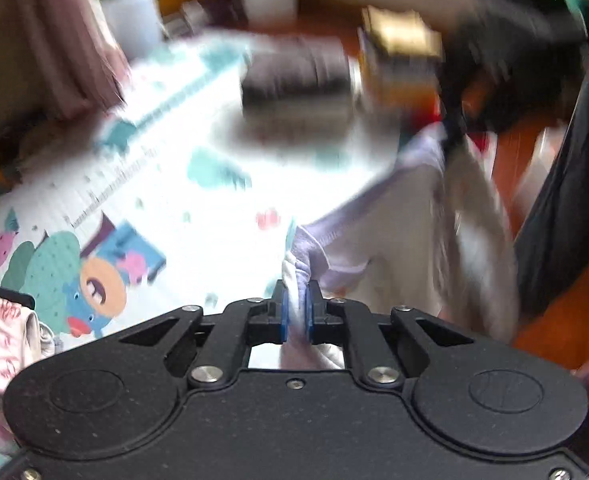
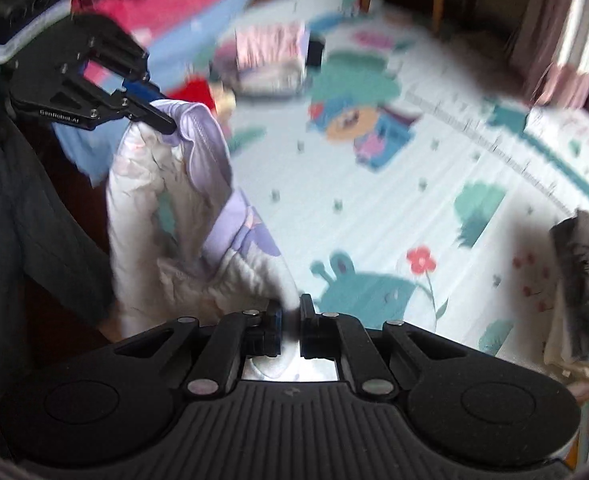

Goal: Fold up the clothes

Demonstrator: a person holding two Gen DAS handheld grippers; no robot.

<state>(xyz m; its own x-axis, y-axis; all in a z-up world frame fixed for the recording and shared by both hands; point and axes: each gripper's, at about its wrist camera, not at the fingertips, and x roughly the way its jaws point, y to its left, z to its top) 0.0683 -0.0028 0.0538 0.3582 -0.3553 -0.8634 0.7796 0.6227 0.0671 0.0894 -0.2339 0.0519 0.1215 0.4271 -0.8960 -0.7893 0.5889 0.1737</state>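
Mostly open play mat (image 2: 434, 208) ahead, cartoon print; folded dark clothes (image 1: 296, 80) at its far side, grey folded stack (image 2: 582, 280) at its right edge. White-lilac garment (image 2: 166, 216) hangs in the air between both grippers, long axis sagging from one to the other. Left gripper (image 1: 297, 312) fingers clamped on a bunched edge; right gripper (image 2: 290, 320) fingers pinched on the other end.

Cartoon-print play mat (image 2: 374, 208) on red-brown wood floor (image 1: 534, 152), pink curtain (image 1: 58, 40) at bkgd, bright daylight
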